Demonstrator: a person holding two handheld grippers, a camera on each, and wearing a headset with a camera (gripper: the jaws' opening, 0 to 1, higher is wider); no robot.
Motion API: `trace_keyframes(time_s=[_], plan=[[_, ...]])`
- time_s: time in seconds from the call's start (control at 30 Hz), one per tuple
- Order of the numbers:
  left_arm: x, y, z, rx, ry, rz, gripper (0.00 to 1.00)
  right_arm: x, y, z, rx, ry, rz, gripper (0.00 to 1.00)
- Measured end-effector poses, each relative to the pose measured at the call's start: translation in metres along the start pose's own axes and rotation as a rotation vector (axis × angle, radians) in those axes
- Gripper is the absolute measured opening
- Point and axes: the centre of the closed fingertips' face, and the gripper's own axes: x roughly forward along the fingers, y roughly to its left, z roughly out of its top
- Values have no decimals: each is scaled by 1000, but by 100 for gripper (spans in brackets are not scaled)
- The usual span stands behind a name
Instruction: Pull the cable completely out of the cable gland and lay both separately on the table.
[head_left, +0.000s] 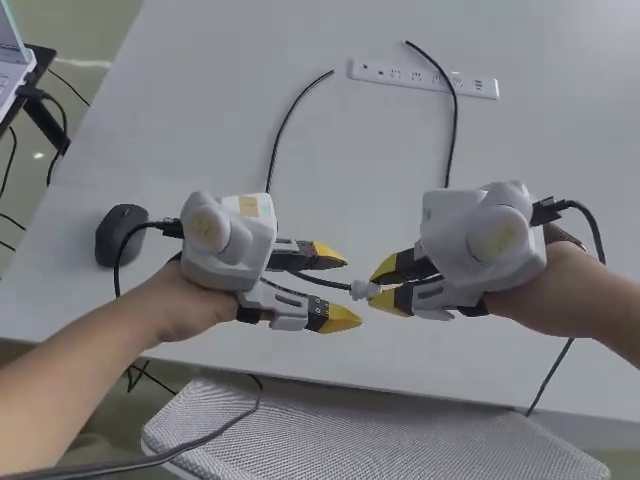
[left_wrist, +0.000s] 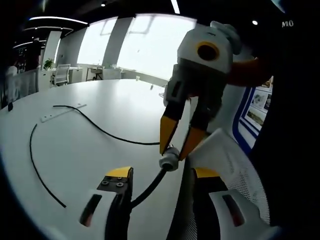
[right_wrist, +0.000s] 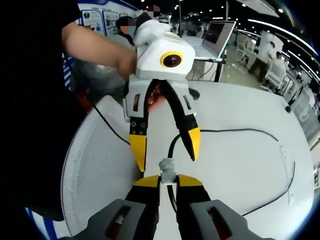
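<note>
Cable gland (right_wrist: 168, 170) clamped in right gripper (right_wrist: 168, 180); left gripper (head_left: 351, 291) apart around cable (left_wrist: 150, 186); head view: power strip (head_left: 423, 78).

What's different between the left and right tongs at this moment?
The left tongs stand wide open, while the right tongs are shut. The right tongs pinch the pale cable gland; the left tongs grip nothing, and the black cable only runs between them. Shared: both have yellow tips, point at each other and are held in the air by the near edge of the white table.
</note>
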Motion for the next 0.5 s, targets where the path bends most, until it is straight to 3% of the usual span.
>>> trace_keyframes(time_s=[0.5], plan=[[6, -11, 6, -20, -14, -48, 27, -1, 4, -5, -28, 17, 14, 5]])
